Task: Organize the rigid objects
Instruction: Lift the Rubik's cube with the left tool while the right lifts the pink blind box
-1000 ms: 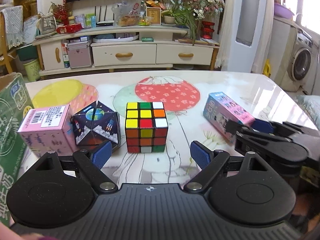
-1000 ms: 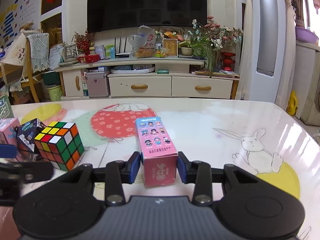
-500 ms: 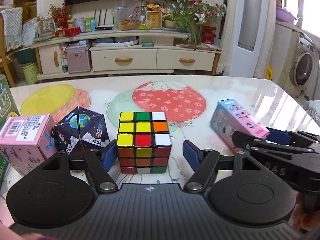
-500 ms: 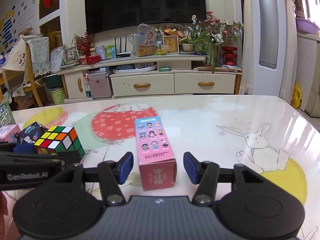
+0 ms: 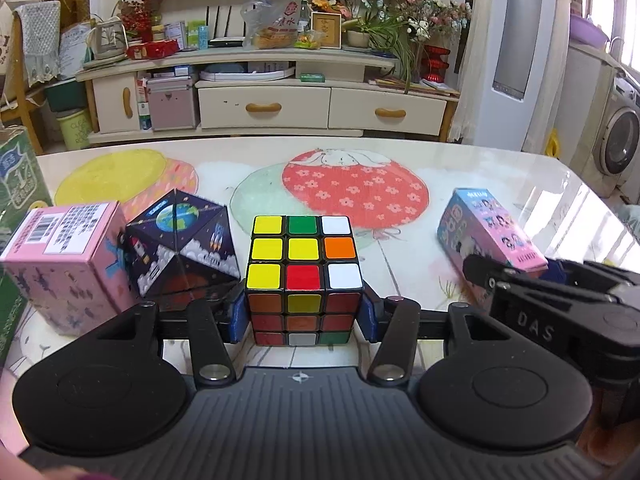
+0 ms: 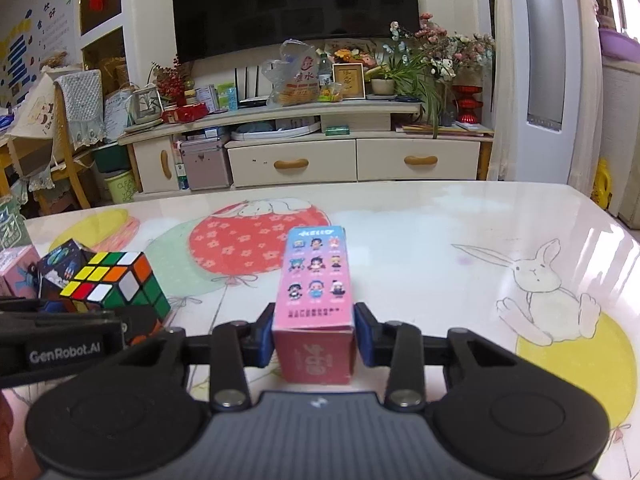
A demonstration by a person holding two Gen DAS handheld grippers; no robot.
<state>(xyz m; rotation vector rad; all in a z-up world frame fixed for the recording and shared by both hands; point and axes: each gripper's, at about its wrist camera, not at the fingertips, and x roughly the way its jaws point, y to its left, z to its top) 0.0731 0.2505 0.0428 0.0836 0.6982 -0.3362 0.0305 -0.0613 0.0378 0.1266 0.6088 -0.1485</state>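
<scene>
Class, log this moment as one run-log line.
left gripper: jaws closing on Rubik's cube | right gripper: jaws closing on pink box | both on table

Black hand-held gripper [image 5: 304, 312] (blue pads [image 5: 239, 316]).

A glossy table [image 5: 500, 168] printed with cartoon balloons and a rabbit is seen carrying several things. At its left edge a green carton [image 5: 16, 216] is stood. Beside it a pink box [image 5: 64, 264] with a barcode label is set, touching a dark space-themed folding cube [image 5: 184, 252]. Just right of that a Rubik's cube [image 5: 304, 280] is placed. Well apart to the right, a pink-and-blue figurine box [image 6: 316, 300] is laid flat.
</scene>
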